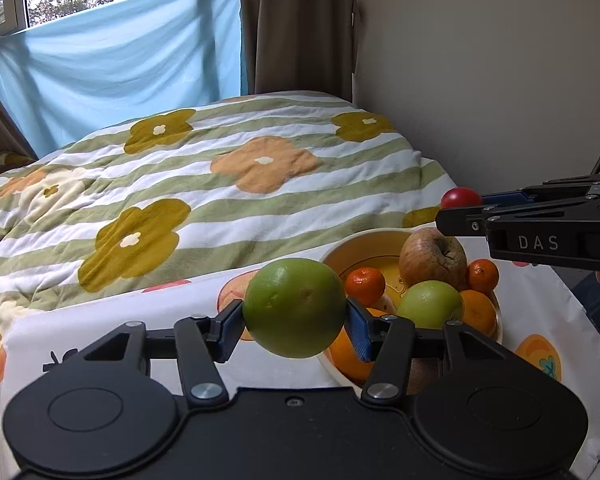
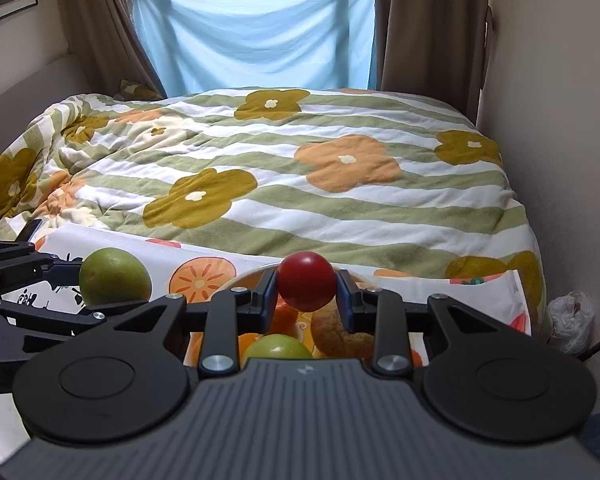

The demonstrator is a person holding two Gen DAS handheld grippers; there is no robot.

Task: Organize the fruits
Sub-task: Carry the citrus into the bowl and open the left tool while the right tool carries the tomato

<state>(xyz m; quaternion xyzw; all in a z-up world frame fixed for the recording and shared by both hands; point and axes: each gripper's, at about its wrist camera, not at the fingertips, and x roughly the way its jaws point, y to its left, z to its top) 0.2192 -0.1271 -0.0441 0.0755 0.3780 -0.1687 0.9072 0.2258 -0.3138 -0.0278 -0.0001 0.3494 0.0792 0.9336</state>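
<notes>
Two fruits are held above the bowl (image 1: 342,254): left gripper (image 1: 295,316) pinches a green citrus (image 1: 294,307) at nine o'clock of the rim, right gripper (image 2: 307,292) clamps a red tomato (image 2: 307,280) over the heap; open tablecloth (image 1: 120,312) lies leftward, bed (image 2: 300,168) beyond.

Flowered striped quilt (image 2: 300,168) covers the bed; blue sheet (image 2: 256,32) across window; brown curtains (image 2: 420,24).
</notes>
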